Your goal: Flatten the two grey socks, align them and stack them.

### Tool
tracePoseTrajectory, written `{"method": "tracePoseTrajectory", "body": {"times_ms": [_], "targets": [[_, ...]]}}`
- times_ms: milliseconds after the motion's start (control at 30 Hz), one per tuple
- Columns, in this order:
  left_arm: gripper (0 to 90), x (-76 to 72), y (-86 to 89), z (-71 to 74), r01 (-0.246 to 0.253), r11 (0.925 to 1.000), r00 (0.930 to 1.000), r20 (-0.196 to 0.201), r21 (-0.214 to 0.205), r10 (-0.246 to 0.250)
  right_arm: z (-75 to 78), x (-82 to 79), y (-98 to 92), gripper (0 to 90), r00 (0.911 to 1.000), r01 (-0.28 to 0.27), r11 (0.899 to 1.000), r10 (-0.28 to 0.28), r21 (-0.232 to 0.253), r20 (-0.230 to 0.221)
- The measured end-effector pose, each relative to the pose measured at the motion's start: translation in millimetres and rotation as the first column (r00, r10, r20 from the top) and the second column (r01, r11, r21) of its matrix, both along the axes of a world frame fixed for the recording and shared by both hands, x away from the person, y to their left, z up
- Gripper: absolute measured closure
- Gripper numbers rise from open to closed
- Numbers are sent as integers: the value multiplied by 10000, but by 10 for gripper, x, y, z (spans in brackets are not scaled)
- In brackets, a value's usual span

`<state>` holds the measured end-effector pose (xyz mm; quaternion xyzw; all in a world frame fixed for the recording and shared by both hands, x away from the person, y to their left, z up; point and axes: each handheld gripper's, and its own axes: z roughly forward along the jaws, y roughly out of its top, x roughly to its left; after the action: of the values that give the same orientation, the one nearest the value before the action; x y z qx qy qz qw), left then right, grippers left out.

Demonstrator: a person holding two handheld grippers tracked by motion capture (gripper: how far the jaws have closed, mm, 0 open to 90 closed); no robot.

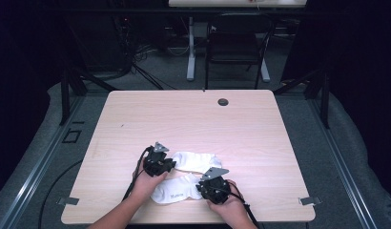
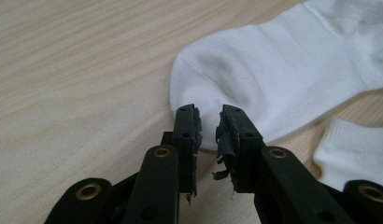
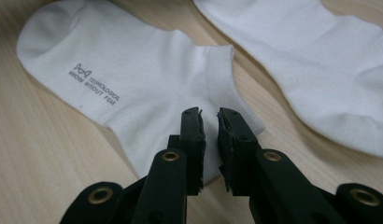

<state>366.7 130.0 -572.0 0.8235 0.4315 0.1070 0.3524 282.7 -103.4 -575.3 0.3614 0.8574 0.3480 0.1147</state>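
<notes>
Socks lie side by side at the desk's [image 1: 136,114] six o'clock edge: far sock [image 2: 283,74], printed sock [image 3: 133,88]. We find left tongs [image 2: 209,122] and right tongs [image 3: 209,122] narrowly parted, holding nothing. We judge pairing underway; next, pinch an edge.

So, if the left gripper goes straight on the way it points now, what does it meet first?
Most likely the toe end of the plain white sock: the left gripper has its slightly parted jaws right at that edge, though the depth is unclear.
</notes>
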Motion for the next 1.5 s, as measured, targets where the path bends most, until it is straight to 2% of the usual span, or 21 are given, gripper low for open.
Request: {"method": "tracePoseTrajectory", "body": {"times_ms": [200, 267, 367, 433, 467, 533, 633, 700, 767, 833, 967, 1033, 1167, 1233, 1333, 1467, 1500], "targets": [[734, -9, 48, 55, -23, 9999, 9999, 157, -149, 25, 12, -85, -93, 806, 9998, 132, 9999, -132, -33, -162], [722, -7, 66, 76, -63, 9997, 9997, 226, -218, 68, 18, -100, -132, 780, 9996, 182, 9998, -182, -22, -196], [700, 8, 93, 97, -131, 9995, 9995, 286, -300, 139, 70, -104, -208, 720, 9990, 441, 9983, -438, 369, -83], [680, 30, 102, 101, -157, 9990, 9994, 312, -409, 170, 143, -78, -279, 683, 9971, 731, 9935, -747, 875, 153], [667, 44, 105, 106, -154, 9991, 9994, 315, -385, 166, 179, -50, -327, 656, 9947, 926, 9887, -971, 1176, 328], [646, 65, 106, 108, -149, 9990, 9991, 386, -414, 165, 220, 13, -411, 616, 9873, 1413, 9789, -1503, 1479, 517], [630, 93, 102, 112, -129, 9994, 9992, 385, -323, 141, 245, 102, -489, 587, 9790, 1809, 9690, -1937, 1684, 630], [619, 105, 90, 97, -182, 9992, 9985, 505, -361, 200, 266, 166, -531, 560, 9728, 1957, 9625, -2148, 1880, 870], [610, 119, 84, 83, -148, 9995, 9987, 487, -277, 161, 284, 225, -556, 532, 9705, 2056, 9562, -2266, 2082, 826], [597, 130, 85, 75, -81, 9997, 9987, 500, -227, 93, 289, 286, -570, 498, 9710, 2067, 9550, -2270, 2125, 757], [577, 139, 75, 61, 14, 9999, 9988, 497, -152, -6, 271, 387, -569, 472, 9705, 2175, 9551, -2336, 2011, 602], [573, 149, 72, 53, 19, 9999, 9986, 531, -163, -10, 247, 447, -571, 474, 9682, 2300, 9519, -2449, 2023, 516], [578, 168, 63, 41, -17, 9999, 9982, 601, -168, 27, 246, 558, -556, 585, 9650, 2518, 9559, -2599, 1512, 359], [586, 177, 60, 35, 10, 9999, 9985, 553, -158, -1, 279, 600, -544, 660, 9626, 2601, 9574, -2674, 1257, 446], [596, 190, 54, 20, 13, 9998, 9987, 505, -214, -2, 276, 669, -502, 705, 9584, 2729, 9532, -2811, 1299, 493], [613, 198, 46, 10, 54, 9997, 9986, 534, -246, -40, 222, 729, -425, 776, 9643, 2599, 9621, -2632, 821, 311], [625, 197, 40, 7, 18, 9997, 9985, 555, -250, -5, 188, 736, -405, 795, 9646, 2606, 9642, -2621, 494, 276]]}}
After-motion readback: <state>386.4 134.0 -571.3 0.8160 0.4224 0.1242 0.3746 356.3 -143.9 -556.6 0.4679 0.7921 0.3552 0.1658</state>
